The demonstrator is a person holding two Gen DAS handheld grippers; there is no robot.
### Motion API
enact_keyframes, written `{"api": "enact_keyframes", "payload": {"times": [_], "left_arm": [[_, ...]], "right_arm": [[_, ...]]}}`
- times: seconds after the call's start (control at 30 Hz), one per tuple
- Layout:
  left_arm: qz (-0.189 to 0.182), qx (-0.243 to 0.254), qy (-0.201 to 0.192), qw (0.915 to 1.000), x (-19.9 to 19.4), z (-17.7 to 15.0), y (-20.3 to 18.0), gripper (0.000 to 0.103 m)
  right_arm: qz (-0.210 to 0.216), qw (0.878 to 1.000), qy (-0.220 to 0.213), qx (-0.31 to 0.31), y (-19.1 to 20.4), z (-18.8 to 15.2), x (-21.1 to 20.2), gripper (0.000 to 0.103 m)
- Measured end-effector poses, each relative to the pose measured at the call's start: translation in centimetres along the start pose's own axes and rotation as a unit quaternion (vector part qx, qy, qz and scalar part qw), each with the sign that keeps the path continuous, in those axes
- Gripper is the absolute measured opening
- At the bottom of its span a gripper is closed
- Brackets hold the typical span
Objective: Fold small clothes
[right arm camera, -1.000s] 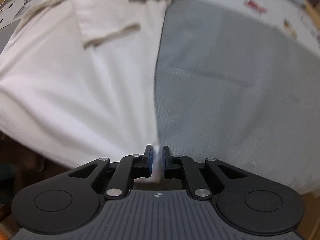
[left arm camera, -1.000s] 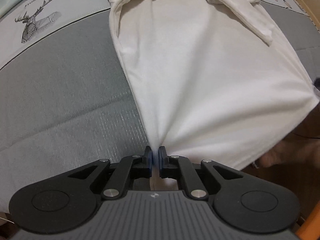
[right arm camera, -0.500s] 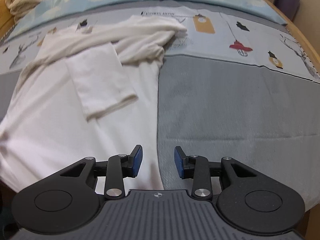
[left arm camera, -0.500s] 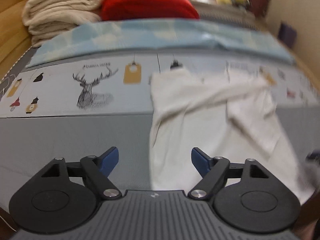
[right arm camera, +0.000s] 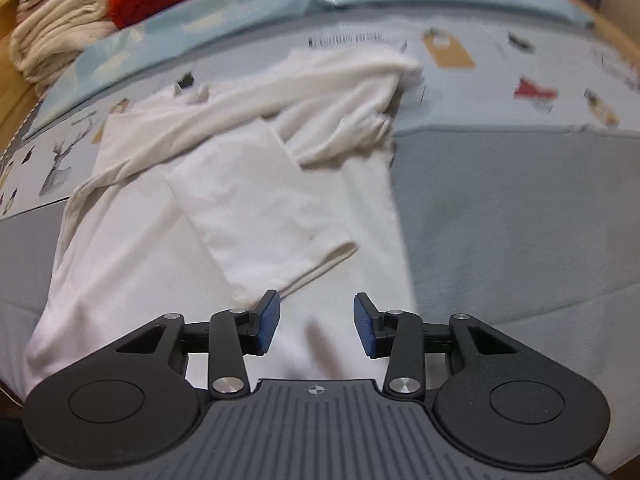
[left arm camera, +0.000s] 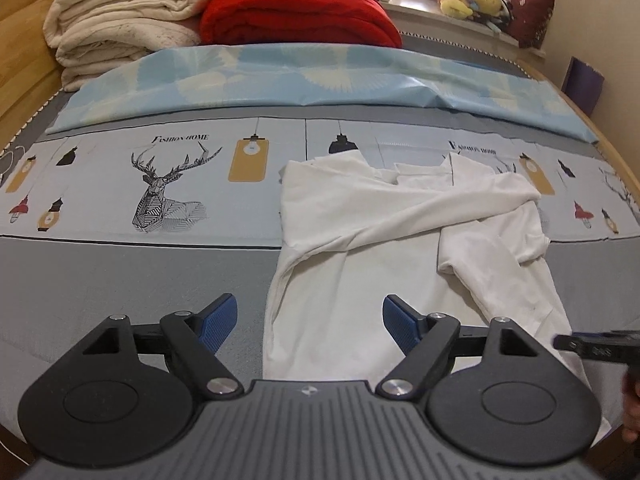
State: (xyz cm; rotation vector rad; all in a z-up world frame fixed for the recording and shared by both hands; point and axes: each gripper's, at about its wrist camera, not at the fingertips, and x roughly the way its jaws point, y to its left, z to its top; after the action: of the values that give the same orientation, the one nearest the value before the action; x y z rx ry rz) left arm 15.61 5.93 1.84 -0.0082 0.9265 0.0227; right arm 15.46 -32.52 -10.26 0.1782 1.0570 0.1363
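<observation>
A white long-sleeved shirt [left arm camera: 360, 264] lies on the grey bed cover with both sleeves folded across its body. It also shows in the right wrist view [right arm camera: 224, 208], where one sleeve end lies on top near the middle. My left gripper [left arm camera: 308, 322] is open and empty above the shirt's lower left edge. My right gripper [right arm camera: 316, 322] is open and empty above the shirt's lower right part. The hem hangs over the near edge of the bed.
A printed sheet with a deer drawing [left arm camera: 168, 188] lies beyond the shirt. A light blue cover [left arm camera: 304, 80], folded cream blankets [left arm camera: 120, 28] and a red blanket [left arm camera: 296, 12] are stacked at the far end. Part of the right gripper [left arm camera: 596, 346] shows at the right.
Both grippers were shut on the shirt's hem corners a second ago. They have let go, opened wide and lifted back, and the shirt now lies flat.
</observation>
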Motion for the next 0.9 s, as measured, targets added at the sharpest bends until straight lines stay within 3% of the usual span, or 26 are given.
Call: {"api": "enact_keyframes", "payload": {"times": [0.1, 0.27, 0.3, 0.33, 0.43, 0.47, 0.5, 0.57, 0.6, 0.73, 0.9], "left_arm": [[0.000, 0.004, 0.006, 1.0000, 0.5, 0.0, 0.0, 0.084], [0.000, 0.004, 0.006, 1.0000, 1.2, 0.5, -0.3, 0.084], [0.001, 0.004, 0.006, 1.0000, 1.4, 0.6, -0.4, 0.084], [0.002, 0.005, 0.007, 1.0000, 1.7, 0.7, -0.6, 0.084], [-0.002, 0.013, -0.013, 0.9998, 2.5, 0.7, -1.4, 0.081], [-0.001, 0.020, -0.020, 0.9996, 2.9, 0.6, -1.8, 0.070], [0.004, 0.025, -0.013, 0.9996, 3.6, 0.7, -2.2, 0.047], [-0.024, 0.018, -0.016, 0.9994, 4.6, 1.3, -3.0, 0.024], [-0.036, 0.022, -0.025, 0.9988, 4.9, 1.6, -3.6, 0.019], [-0.055, 0.064, -0.043, 0.9955, 7.6, 3.2, -7.1, 0.018], [-0.085, 0.102, -0.031, 0.9906, 13.2, 4.9, -11.1, 0.026]], "right_arm": [[0.017, 1.000, 0.004, 0.026, 1.1, 0.7, 2.4, 0.046], [-0.003, 0.996, 0.043, 0.075, 1.8, 1.8, 5.9, 0.047], [-0.011, 0.996, 0.041, 0.074, 2.1, 1.9, 6.3, 0.035], [-0.023, 0.997, 0.027, 0.066, 2.5, 2.2, 6.3, 0.004], [-0.021, 0.998, 0.003, 0.067, 2.7, 2.7, 6.1, 0.004], [-0.029, 0.997, -0.005, 0.069, 2.6, 2.8, 5.8, 0.004], [-0.043, 0.997, -0.022, 0.068, 2.4, 3.1, 5.2, 0.004], [-0.059, 0.994, -0.065, 0.068, 1.5, 4.0, 3.6, 0.004], [-0.067, 0.990, -0.098, 0.072, 0.7, 4.5, 2.2, 0.004], [-0.103, 0.971, -0.189, 0.102, -3.4, 6.0, -2.3, 0.004], [-0.194, 0.941, -0.240, 0.139, -10.8, 6.2, -5.2, 0.004]]}}
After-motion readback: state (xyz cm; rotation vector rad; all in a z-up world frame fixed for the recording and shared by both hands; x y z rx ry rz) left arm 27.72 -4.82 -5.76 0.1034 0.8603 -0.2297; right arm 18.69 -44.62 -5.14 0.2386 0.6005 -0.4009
